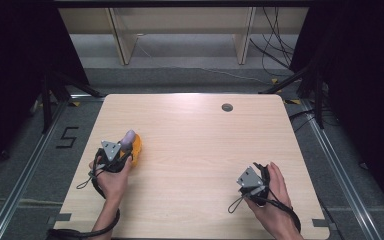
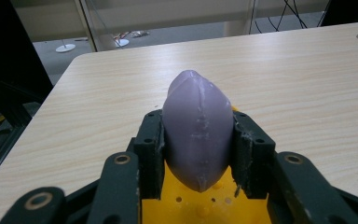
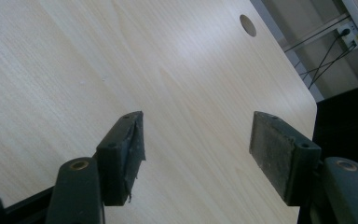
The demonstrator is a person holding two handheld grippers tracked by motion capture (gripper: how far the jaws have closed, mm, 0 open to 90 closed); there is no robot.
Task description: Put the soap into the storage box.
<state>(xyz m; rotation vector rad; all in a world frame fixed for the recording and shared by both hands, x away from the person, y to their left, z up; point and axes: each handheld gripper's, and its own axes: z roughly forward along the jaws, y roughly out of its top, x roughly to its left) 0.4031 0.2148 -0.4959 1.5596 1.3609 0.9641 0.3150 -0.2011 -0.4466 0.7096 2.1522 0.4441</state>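
Left tongs (image 2: pixel 198 154): clamped on a smooth lilac, egg-shaped plastic piece (image 2: pixel 196 130) with a raised seam along its length; both black pads press its sides, and its pointed tip sticks out past them.

Lilac piece, place: at the near left of the pale wood-grain worktop (image 1: pixel 200 135), held just above a rounded yellow plastic base (image 1: pixel 137 148) with small holes in it. From the high view the piece (image 1: pixel 128 139) stands over the base's near edge; whether its lower tip touches the yellow I cannot tell.

Right tongs (image 3: pixel 198 158): standing wide with nothing between the pads, only bare wood beneath them. They (image 1: pixel 247 192) wait at the near right, well apart from the base.

Hands: the left hand (image 1: pixel 112 177) wraps its tool from the near side; the right hand (image 1: pixel 275 192) rests low by the worktop's near edge.

Risk, slipping: the piece is curved and glossy, so I judge it could squirt out of the pads if pushed down at a slant.

Risk, base shifting: nothing steadies the yellow base, so a sideways nudge could slide it toward the left edge.

Risk, misalignment: the tongs hide the lower tip, so seating it by sight looks hard.
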